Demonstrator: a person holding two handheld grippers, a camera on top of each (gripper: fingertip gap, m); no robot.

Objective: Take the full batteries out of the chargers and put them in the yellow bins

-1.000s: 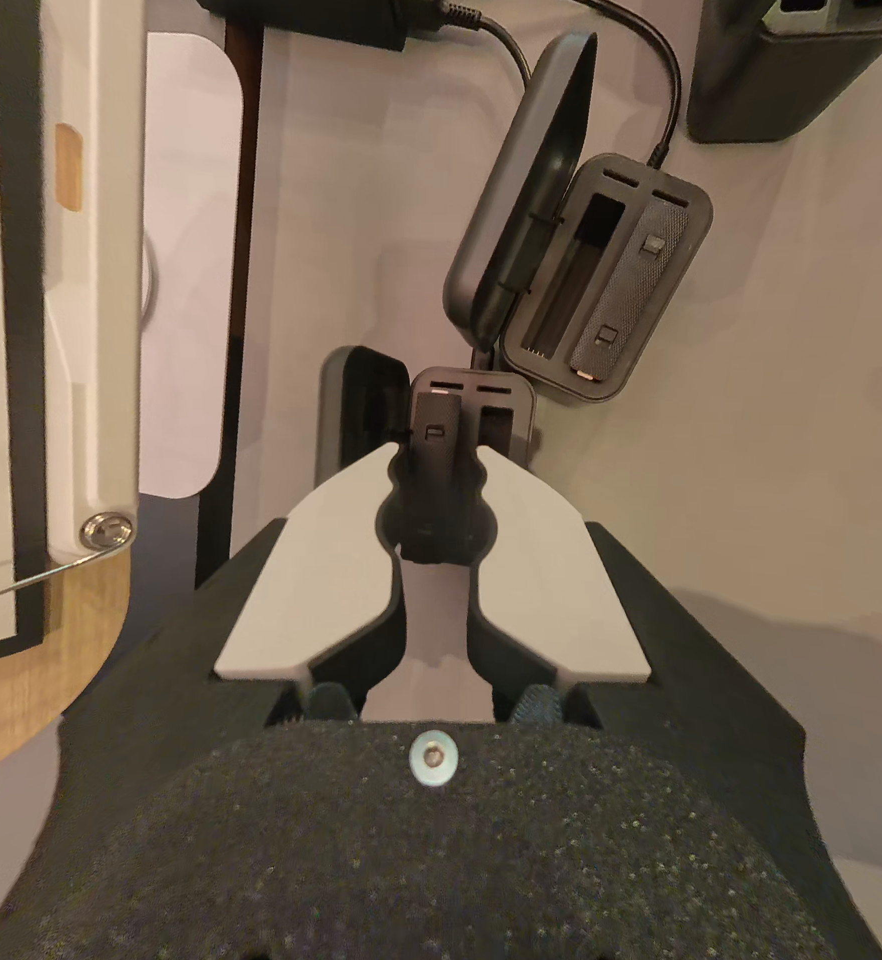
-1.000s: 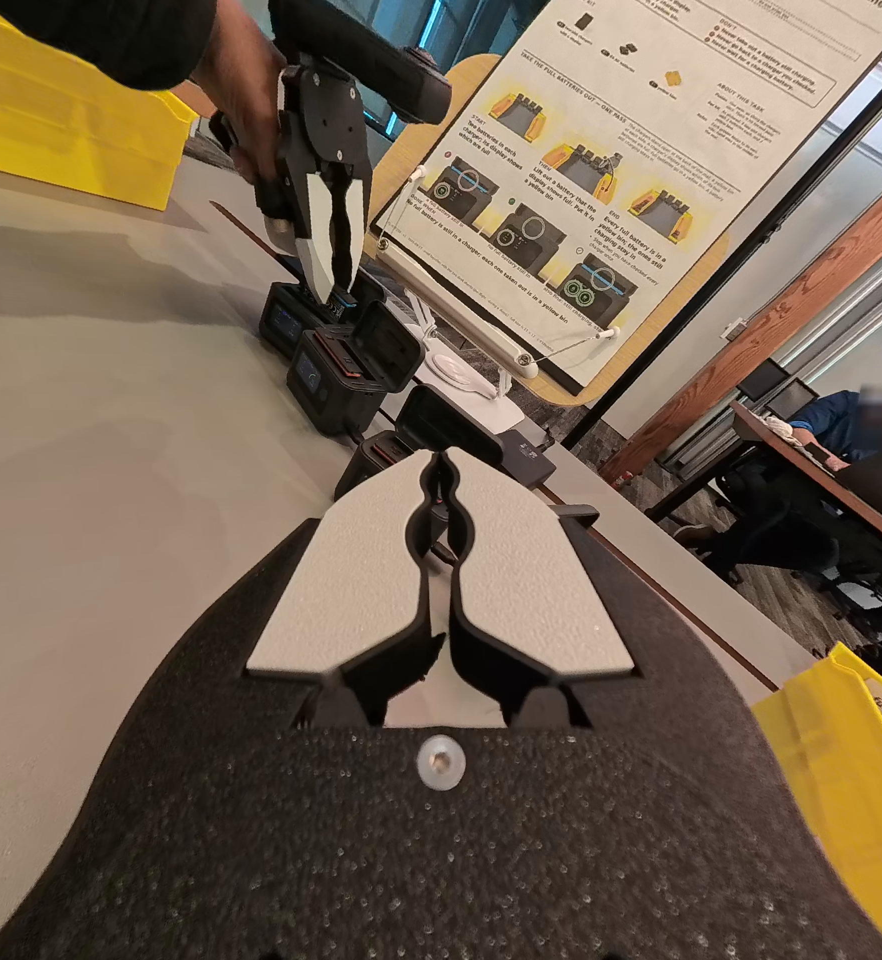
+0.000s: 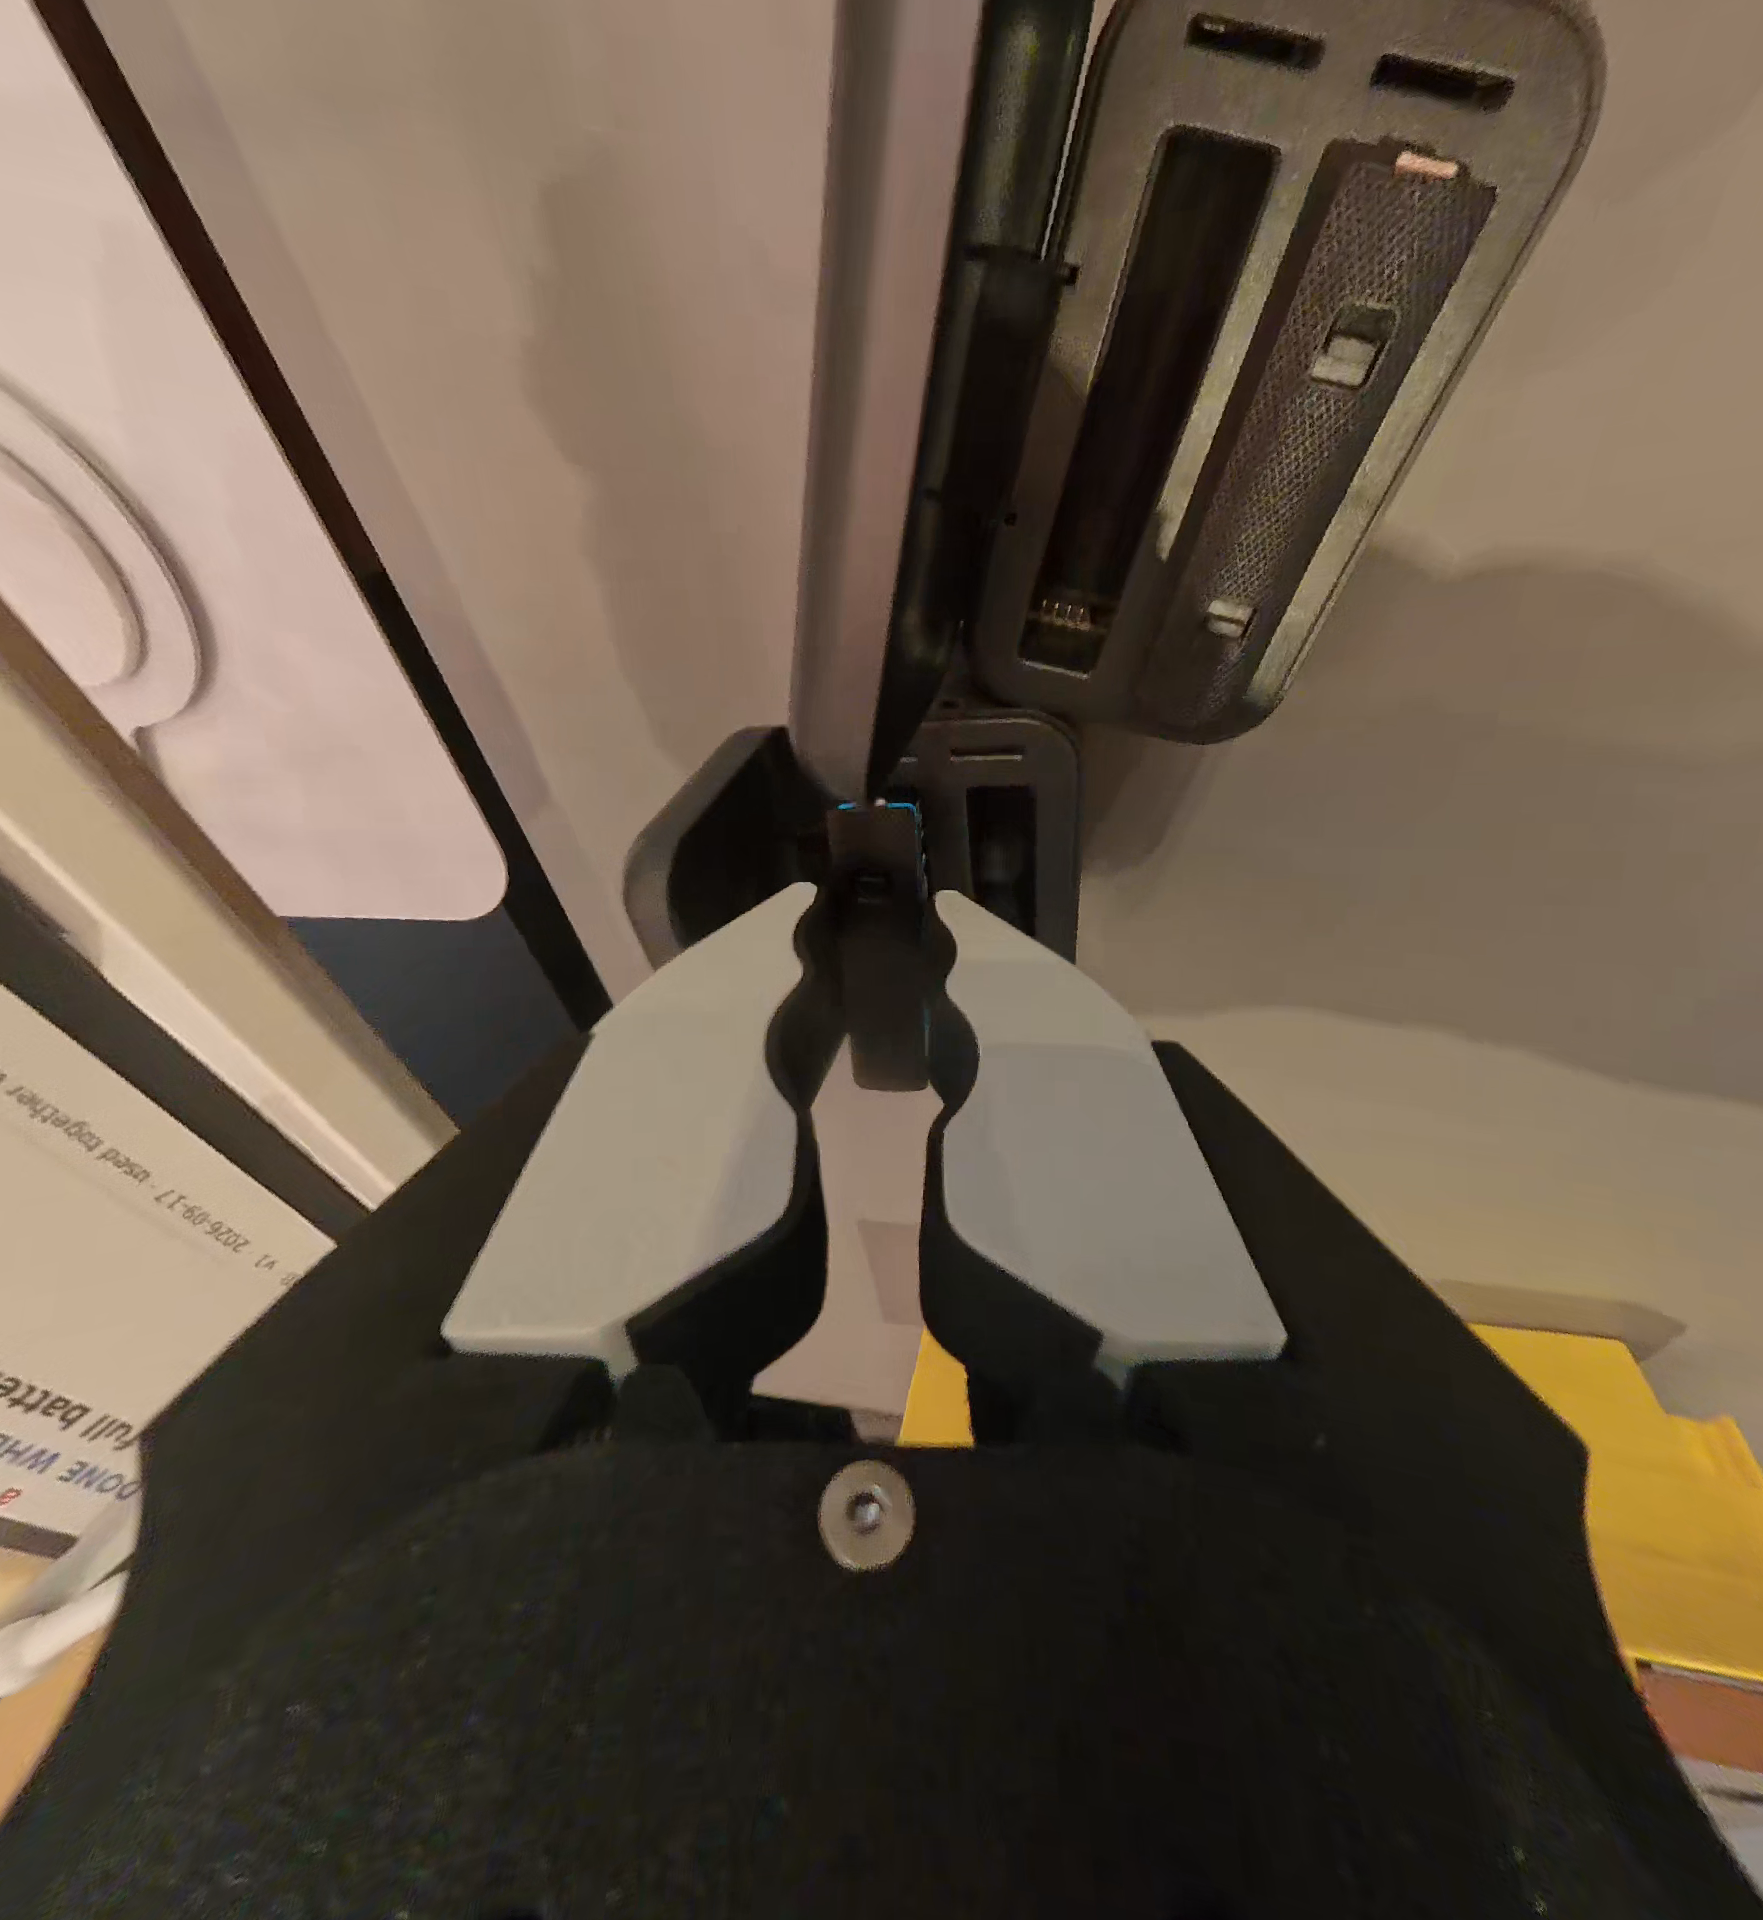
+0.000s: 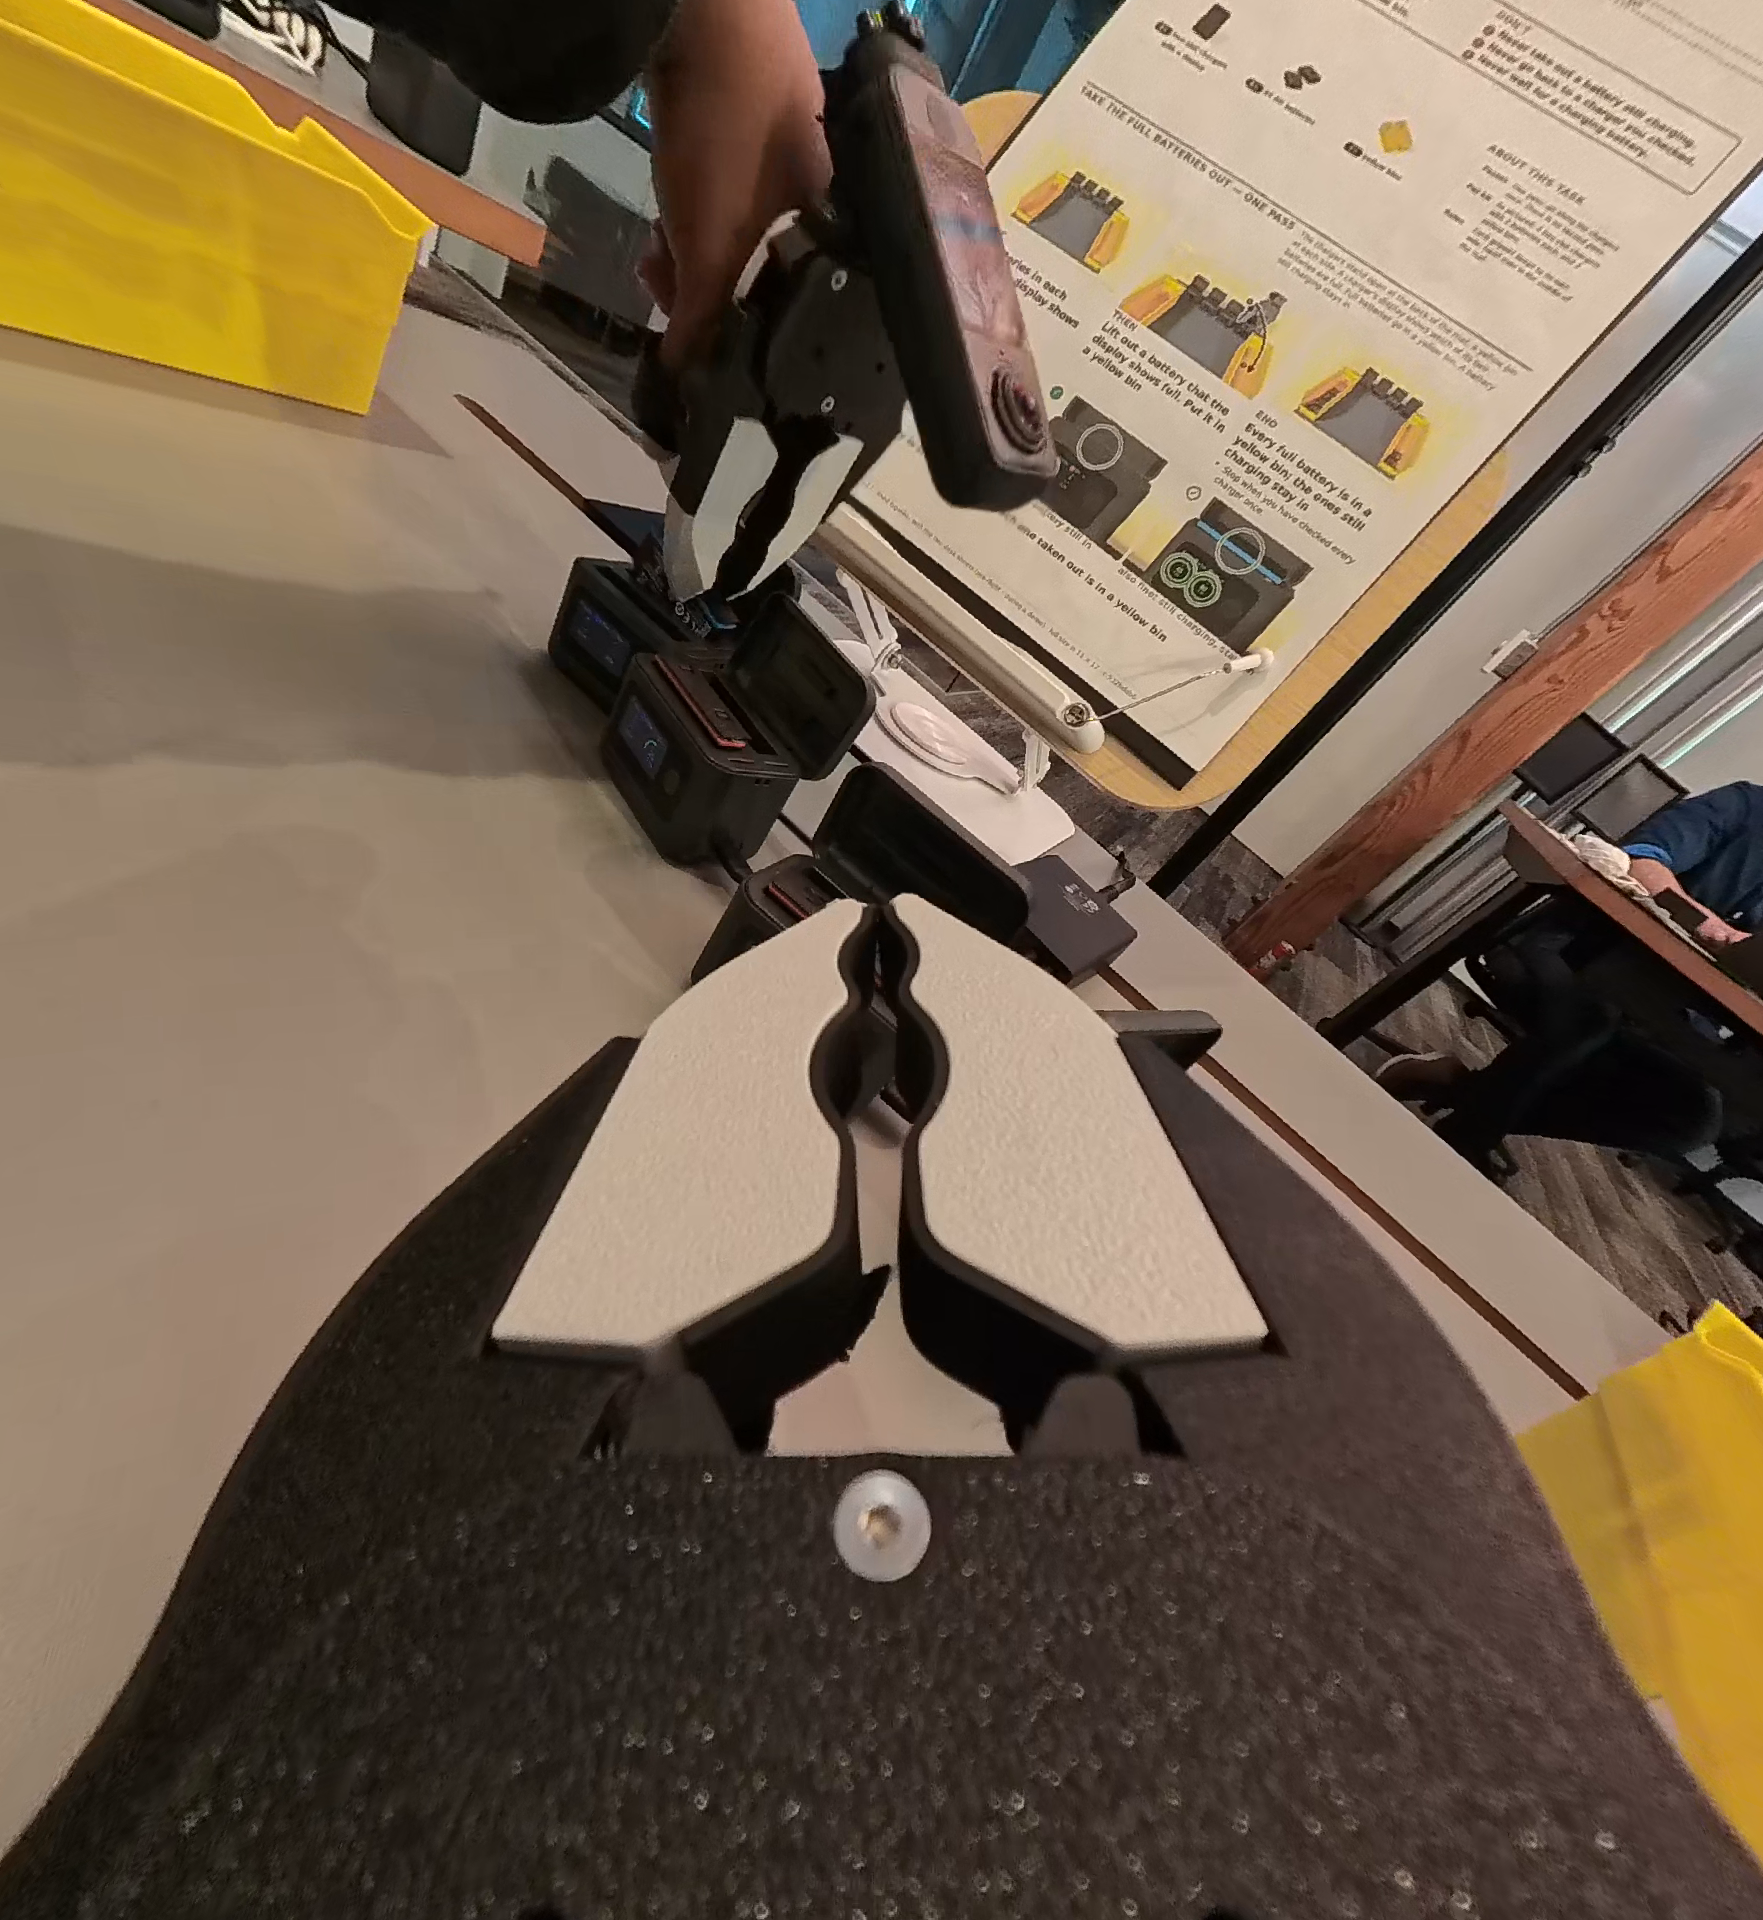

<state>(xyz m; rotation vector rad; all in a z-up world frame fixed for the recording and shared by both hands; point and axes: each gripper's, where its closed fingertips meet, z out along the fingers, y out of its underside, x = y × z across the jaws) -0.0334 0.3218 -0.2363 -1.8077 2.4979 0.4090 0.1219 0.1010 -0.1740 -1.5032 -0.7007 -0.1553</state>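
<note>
Left wrist view: the left gripper [image 3: 879, 906] pointed down at a dark charger [image 3: 1012, 831] that had its lid open.
Left jaws: they were pinched on a small black battery [image 3: 882, 966], one white finger on each side of it.
Battery: it stood between the finger tips, with a thin blue edge showing on its right side. Its far end was right at the charger's slot; I could not tell if it was all the way out.
Next charger [image 3: 1272, 416]: it sat just past the first one, lid open too. One slot was bare and dark, and the slot beside it had a battery [image 3: 1344, 416] with a bumpy top.
Yellow bin [image 3: 1635, 1507]: it was low on the right, behind the gripper body.
Poster board [image 3: 77, 1195]: it leaned at the left side.
Right wrist view: the right gripper [image 4: 882, 914] was low over the grey table [image 4: 233, 935].
Right jaws: the two white fingers were almost touching at the tips, and nothing was between them.
Row of chargers: three dark ones stood in a line near the far table edge, all with lids up. The nearest one [image 4: 752, 925] was just past the right finger tips.
Other gripper: a hand [image 4: 731, 187] held the left gripper [image 4: 711, 582] over the farthest charger [image 4: 596, 634], tips down on it.
Yellow bins: one [image 4: 150, 218] sat far off at the top left, and one [image 4: 1708, 1538] sat close at the bottom right.
</note>
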